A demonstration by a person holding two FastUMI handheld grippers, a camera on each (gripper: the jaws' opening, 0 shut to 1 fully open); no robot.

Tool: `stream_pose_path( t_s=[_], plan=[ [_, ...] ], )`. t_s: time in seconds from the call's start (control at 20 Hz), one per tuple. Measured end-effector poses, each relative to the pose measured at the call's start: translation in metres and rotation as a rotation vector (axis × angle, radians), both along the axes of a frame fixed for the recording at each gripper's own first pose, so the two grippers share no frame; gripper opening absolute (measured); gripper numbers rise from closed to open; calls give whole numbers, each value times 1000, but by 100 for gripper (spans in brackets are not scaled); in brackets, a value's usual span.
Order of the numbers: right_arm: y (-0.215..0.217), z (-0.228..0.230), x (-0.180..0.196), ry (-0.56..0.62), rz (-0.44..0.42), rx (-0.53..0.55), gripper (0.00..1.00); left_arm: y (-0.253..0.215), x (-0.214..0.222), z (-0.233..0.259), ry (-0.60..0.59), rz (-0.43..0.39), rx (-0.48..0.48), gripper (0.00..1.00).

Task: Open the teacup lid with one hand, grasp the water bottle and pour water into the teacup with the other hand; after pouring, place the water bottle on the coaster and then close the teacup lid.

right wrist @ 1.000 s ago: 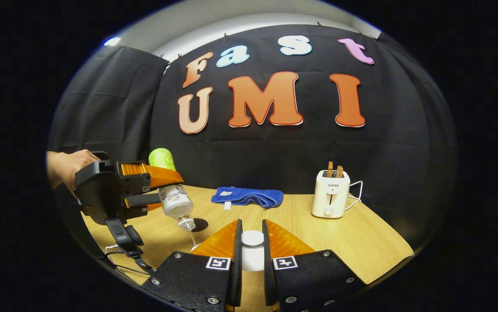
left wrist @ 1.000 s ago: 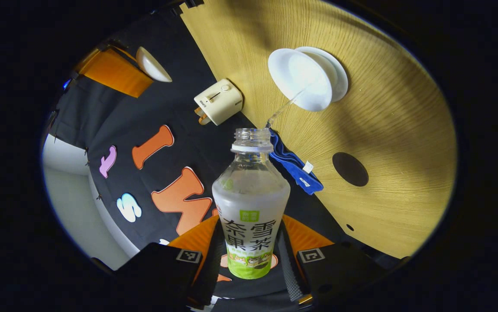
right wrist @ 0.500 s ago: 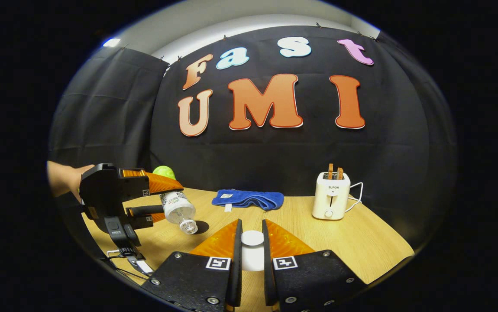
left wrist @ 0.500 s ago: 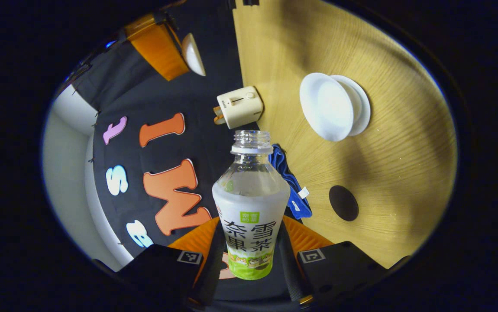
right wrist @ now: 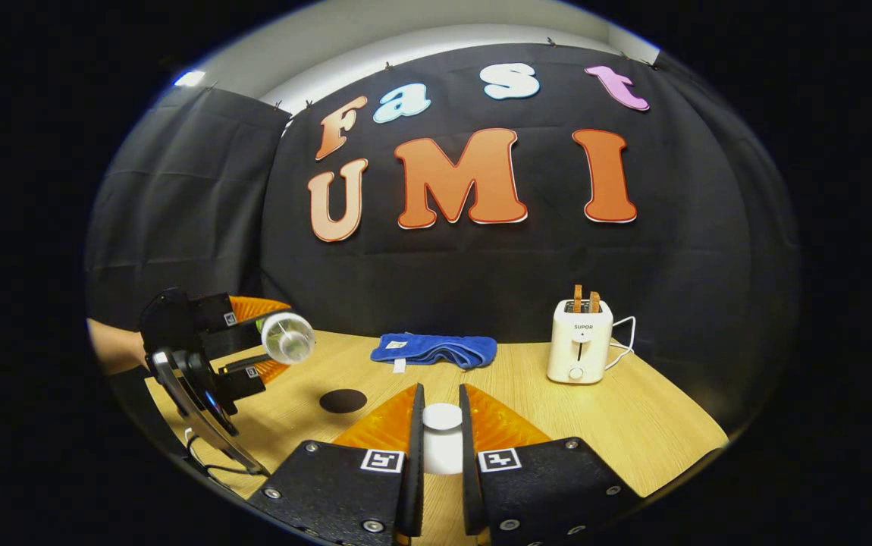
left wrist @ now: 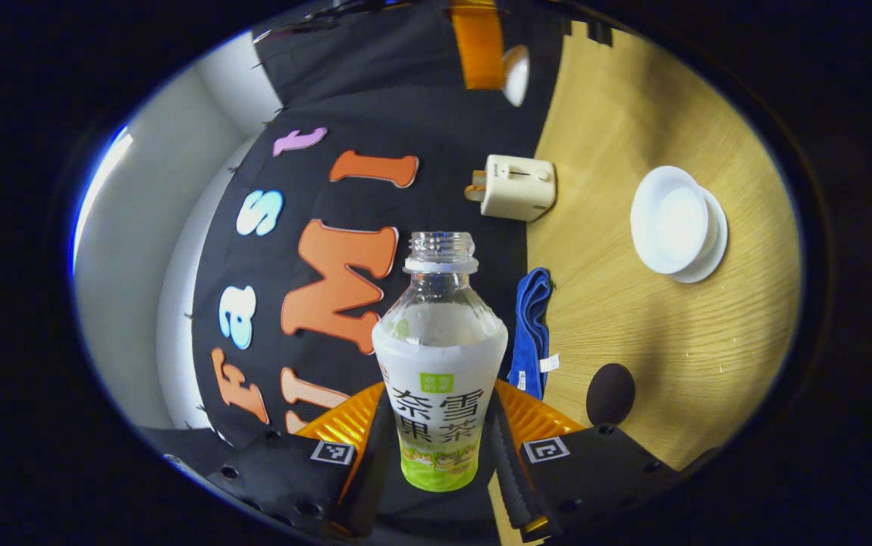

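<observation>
Left gripper view: left claw [left wrist: 436,440] clamps the uncapped water bottle [left wrist: 440,356]; tilt risks spillage before reaching the coaster [left wrist: 610,393] at 3 o'clock.

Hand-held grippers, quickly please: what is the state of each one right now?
Left hand-held gripper: closed on the water bottle.
Right hand-held gripper: closed on the teacup lid.

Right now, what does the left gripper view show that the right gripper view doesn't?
Left gripper view: the uncovered teacup on its saucer, and the left gripper clamped on the water bottle, close up. Right gripper view: the hand holding that gripper, and the right gripper shut on the lid. Shared: bottle, lid, toaster, blue cloth, dark coaster.
</observation>
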State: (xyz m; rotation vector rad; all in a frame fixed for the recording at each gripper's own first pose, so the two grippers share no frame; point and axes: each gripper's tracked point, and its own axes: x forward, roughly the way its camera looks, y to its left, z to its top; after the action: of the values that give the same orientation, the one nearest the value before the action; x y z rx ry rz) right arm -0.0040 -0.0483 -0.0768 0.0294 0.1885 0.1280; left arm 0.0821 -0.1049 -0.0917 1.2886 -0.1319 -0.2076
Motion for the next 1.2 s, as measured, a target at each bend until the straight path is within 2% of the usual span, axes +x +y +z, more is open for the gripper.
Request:
stream_pose_path(
  t_s=[0.1,0.15,0.2,0.25,0.3,0.35,0.45,0.65,0.75,0.85,0.9,1.0,1.2],
  plan=[
    [4,0,4,1,1,2,21,19,5,3,24,44,-128,63],
    [7,0,6,2,2,1,21,26,6,7,19,62,-197,66],
    [10,0,8,1,5,-1,21,34,8,9,22,80,-266,63],
    [14,-1,9,3,11,-2,21,42,9,10,21,97,-341,66],
    [19,-3,11,5,18,-4,21,47,12,11,27,111,-420,63],
    [22,-5,13,10,24,-8,22,54,12,11,42,128,-505,69],
    [29,-10,15,22,33,-12,21,59,21,11,86,149,-684,65],
    [43,-19,17,39,56,-22,21,61,34,13,155,151,-970,66],
    [47,-22,18,46,61,-24,22,57,35,6,235,140,-1108,63],
    [48,-23,17,47,63,-28,22,58,36,2,301,139,-1246,66],
    [48,-25,17,48,62,-27,22,60,40,0,309,150,-1287,63],
    [46,-24,17,50,61,-23,22,58,52,-11,335,158,-1350,66],
    [44,-28,18,57,53,-12,22,44,61,-37,432,154,-1406,64]
  ],
)
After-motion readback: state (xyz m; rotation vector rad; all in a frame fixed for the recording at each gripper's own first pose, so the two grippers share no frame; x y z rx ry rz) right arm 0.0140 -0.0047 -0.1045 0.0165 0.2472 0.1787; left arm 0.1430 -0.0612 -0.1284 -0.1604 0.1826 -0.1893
